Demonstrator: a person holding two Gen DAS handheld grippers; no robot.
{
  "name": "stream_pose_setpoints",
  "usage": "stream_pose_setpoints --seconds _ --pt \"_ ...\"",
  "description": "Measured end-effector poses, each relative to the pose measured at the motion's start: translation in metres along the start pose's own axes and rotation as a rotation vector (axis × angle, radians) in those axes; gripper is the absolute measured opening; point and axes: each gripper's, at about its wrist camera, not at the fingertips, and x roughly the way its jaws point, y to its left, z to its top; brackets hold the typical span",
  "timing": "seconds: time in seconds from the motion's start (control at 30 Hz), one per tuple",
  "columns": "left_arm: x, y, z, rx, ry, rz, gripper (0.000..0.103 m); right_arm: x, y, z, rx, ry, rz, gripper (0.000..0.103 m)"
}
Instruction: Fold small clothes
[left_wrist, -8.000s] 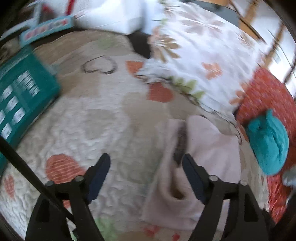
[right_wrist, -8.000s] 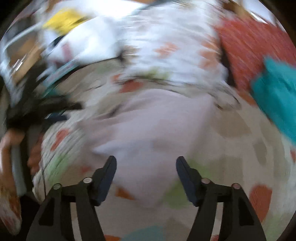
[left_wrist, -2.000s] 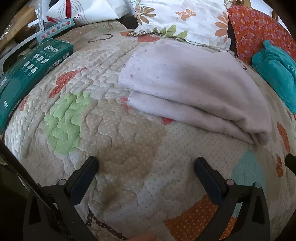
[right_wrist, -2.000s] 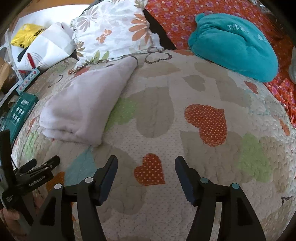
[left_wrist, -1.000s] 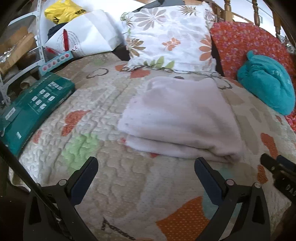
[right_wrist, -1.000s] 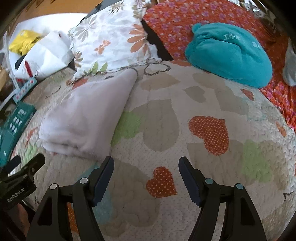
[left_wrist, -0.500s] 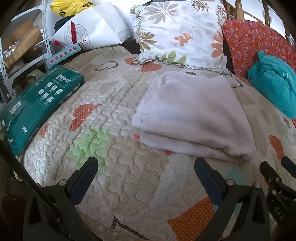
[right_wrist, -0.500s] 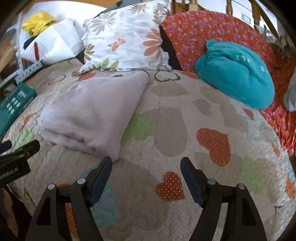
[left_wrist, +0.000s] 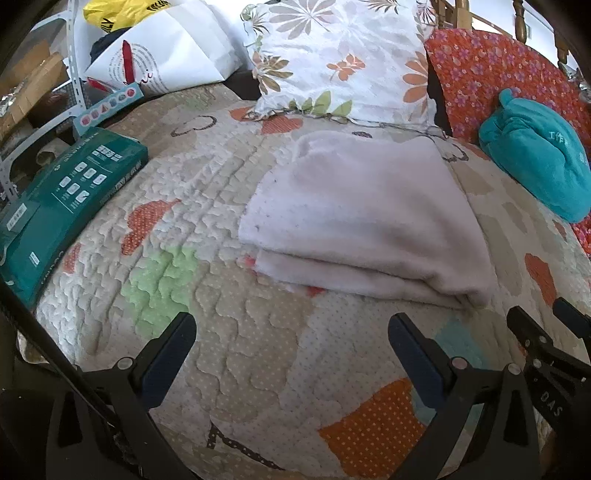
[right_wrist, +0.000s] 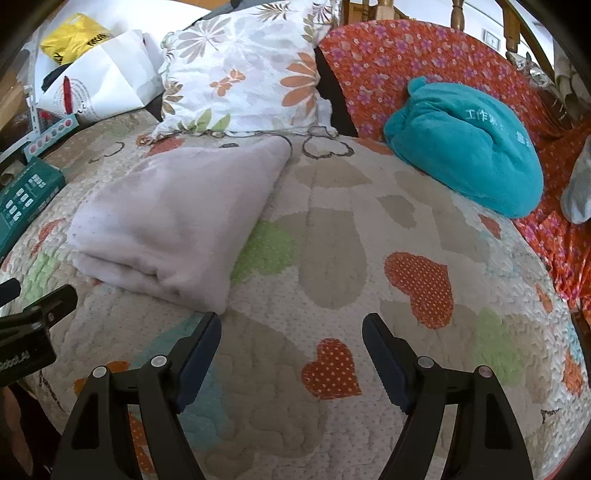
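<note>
At the far left, a dark teal cardboard box with white printed icons (left_wrist: 70, 195) lies on the edge of the cream quilted bedspread with orange, green and beige heart patches (left_wrist: 229, 258), and behind it a white paper bag with a red mark (left_wrist: 162, 59) leans beside a yellow plastic bag (left_wrist: 118, 11). The left gripper (left_wrist: 291, 332) hangs above the near part of the bedspread with its jaws spread wide and nothing between them; compared with the frame half a second earlier, its view has shifted only slightly, and the box sits a little closer to the left margin. Ahead of it and slightly to the right lies the pale lilac fleece garment, folded into a flat rectangular stack (left_wrist: 365, 218), with its layered folded edge facing the grippers and its far end touching the white pillow with orange and grey flower print (left_wrist: 343, 62). The garment has kept the same folded shape and place as in the frames of the last two seconds, whereas eight seconds ago it was bunched and partly unfolded. The right gripper (right_wrist: 291, 332) is likewise released, jaws apart and empty, over an orange dotted heart patch; its left finger tip (right_wrist: 207, 332) sits just beside the near right corner of the garment, apart from it. Further right, a teal fleece bundle with pale lettering (right_wrist: 469, 147) rests against an orange floral cushion (right_wrist: 406, 55), well apart from the garment.
</note>
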Motion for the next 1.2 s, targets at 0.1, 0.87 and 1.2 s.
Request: stream_pose_setpoints --seconds 0.1,0.87,1.2 --pt "0.0010 -0.0011 -0.0005 0.001 0.009 -0.008 0.103 0.0010 -0.0019 0.0001 0.006 0.007 -0.001 0.083" --pt "0.0064 0.0013 -0.0010 -0.024 0.043 -0.023 0.103 0.0026 -0.0010 -0.0003 -0.015 0.009 -0.010 0.085" --pt "0.0083 0.0016 -0.0020 -0.028 0.051 -0.029 0.103 0.0030 -0.0009 -0.0008 -0.015 0.013 -0.013 0.086"
